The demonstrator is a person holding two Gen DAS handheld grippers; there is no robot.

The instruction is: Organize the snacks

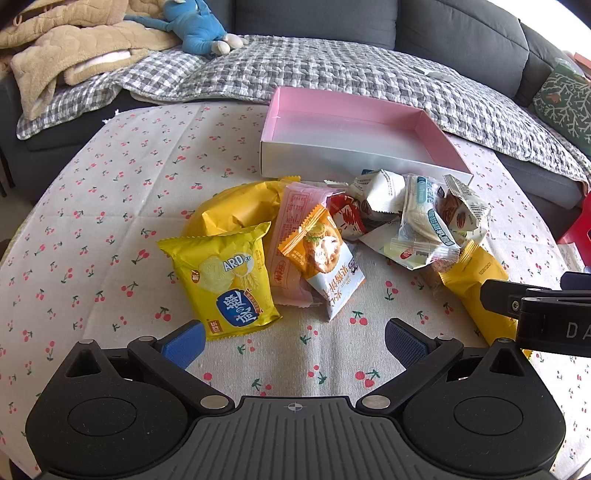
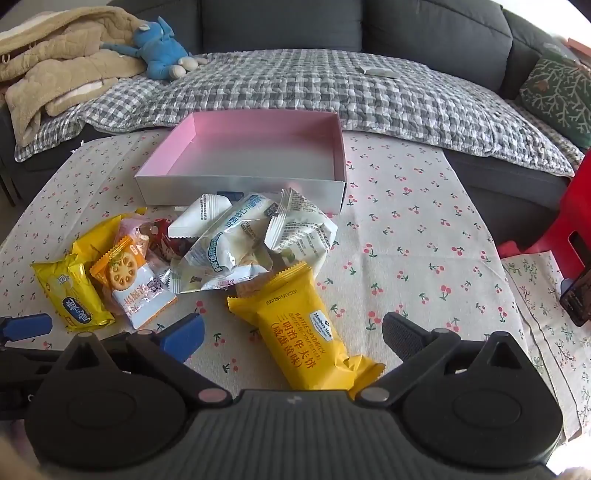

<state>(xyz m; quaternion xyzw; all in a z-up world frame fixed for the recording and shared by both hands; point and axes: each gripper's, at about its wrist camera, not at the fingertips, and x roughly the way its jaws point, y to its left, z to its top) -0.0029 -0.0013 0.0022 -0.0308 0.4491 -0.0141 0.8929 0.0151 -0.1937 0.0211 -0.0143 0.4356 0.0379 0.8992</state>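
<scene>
Yellow, orange, pink and white wrappers on a cherry-print cloth

The tablecloth (image 1: 110, 206) is cream with small red cherries and green stems; the box (image 2: 240, 184) is pink inside, silvery white outside. At lower centre lies a yellow waffle packet (image 2: 306, 328) with orange lettering — left of it an orange-and-white biscuit packet (image 2: 129, 280). Upper left: a blue plush toy (image 1: 192, 26) on a grey-and-white checked quilt (image 1: 332, 70), beside a beige blanket (image 1: 59, 48).
</scene>
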